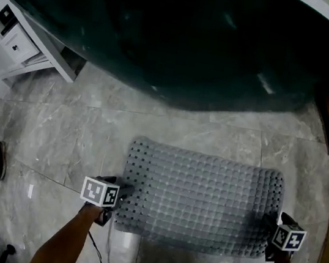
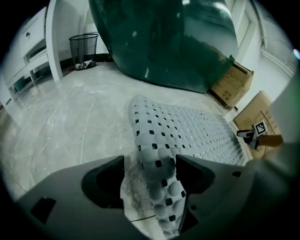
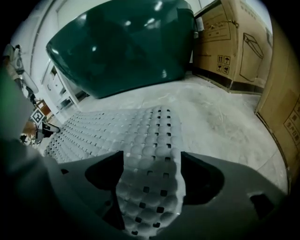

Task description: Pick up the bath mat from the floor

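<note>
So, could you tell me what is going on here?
A person holds tongs in each hand at a grey bath mat lying on the stone floor. The left tongs are at its near left corner, the right tongs at its near right corner. Both are open with the mat's edge between the jaws, so nothing is gripped or lifted yet.

Your bath mat (image 1: 200,198) is a pale grey rectangle covered in rows of rounded bumps, with small square holes between them. It lies spread out on the grey marbled floor (image 1: 76,138), just in front of the dark green tub (image 1: 191,39), its long side running across your view. Its left short edge is humped up in a ridge, and the right end also rises slightly.
</note>
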The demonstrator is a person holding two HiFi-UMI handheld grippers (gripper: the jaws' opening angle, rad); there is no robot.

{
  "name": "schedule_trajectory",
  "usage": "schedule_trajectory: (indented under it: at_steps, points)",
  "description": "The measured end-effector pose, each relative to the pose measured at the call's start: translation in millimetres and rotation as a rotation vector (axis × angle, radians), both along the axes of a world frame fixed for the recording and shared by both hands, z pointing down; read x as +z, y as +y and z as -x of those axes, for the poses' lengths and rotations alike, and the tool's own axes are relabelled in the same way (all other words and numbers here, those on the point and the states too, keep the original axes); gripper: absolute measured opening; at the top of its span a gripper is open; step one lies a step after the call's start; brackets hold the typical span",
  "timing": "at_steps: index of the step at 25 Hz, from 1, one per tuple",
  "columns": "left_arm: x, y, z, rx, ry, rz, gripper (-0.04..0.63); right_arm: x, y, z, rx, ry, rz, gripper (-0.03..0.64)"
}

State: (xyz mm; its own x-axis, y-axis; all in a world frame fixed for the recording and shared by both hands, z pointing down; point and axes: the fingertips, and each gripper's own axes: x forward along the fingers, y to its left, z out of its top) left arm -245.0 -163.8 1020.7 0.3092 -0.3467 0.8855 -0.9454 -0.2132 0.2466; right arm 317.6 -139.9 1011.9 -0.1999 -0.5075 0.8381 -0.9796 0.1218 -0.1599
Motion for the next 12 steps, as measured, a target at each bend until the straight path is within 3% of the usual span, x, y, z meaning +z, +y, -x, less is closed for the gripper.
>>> schedule_trajectory:
  at_steps: [8, 12]
  points:
    - [16, 2, -1, -0.030, 0.046, 0.052, 0.318, 29, 2, -11, 0.029, -0.014, 0.035, 0.416]
    - [21, 3, 2, -0.014, -0.026, 0.042, 0.316, 33, 2, -13, 0.037, 0.032, 0.031, 0.397]
